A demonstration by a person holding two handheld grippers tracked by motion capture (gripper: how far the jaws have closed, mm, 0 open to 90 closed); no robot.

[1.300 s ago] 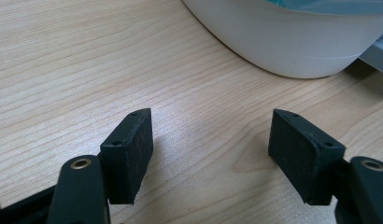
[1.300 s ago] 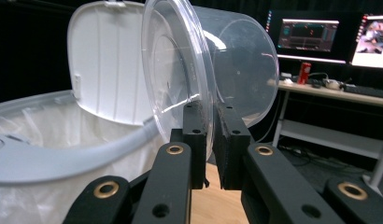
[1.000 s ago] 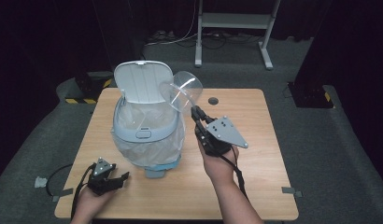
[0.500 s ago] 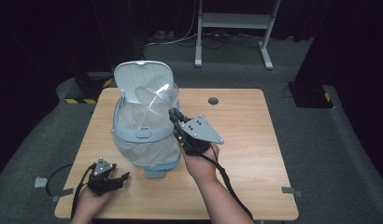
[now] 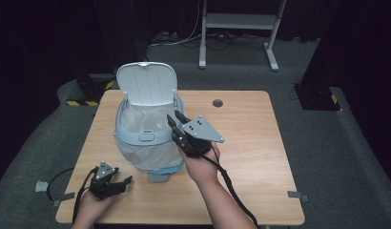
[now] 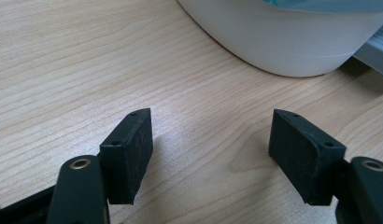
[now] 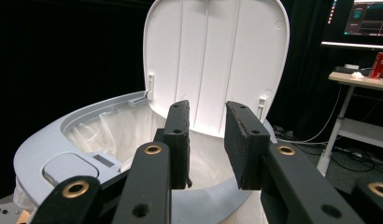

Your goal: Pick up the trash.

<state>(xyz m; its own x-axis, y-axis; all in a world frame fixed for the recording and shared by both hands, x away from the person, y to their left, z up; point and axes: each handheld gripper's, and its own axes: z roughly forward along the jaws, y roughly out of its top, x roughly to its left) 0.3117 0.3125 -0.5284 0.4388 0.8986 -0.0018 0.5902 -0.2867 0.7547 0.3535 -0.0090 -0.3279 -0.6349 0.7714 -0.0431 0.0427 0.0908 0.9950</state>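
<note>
A: What is hard to see?
B: The bin (image 5: 146,136) stands mid-table, lid (image 5: 147,82) upright; its white liner hides the inside.
A: And the hands?
B: The right gripper (image 5: 176,123) hovers over the bin's rim, jaws slightly apart, empty. The left gripper (image 5: 122,183) rests on the table (image 5: 260,143) near the bin's base, jaws spread wide.

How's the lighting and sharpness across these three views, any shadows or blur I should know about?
High view: the light wooden table is evenly lit, the surroundings nearly black. Left gripper view: the left tongs cast soft shadows on sharp wood grain. Right gripper view: the right tongs look slightly soft up close, and the white plastic bin's raised lid is bright against darkness.
</note>
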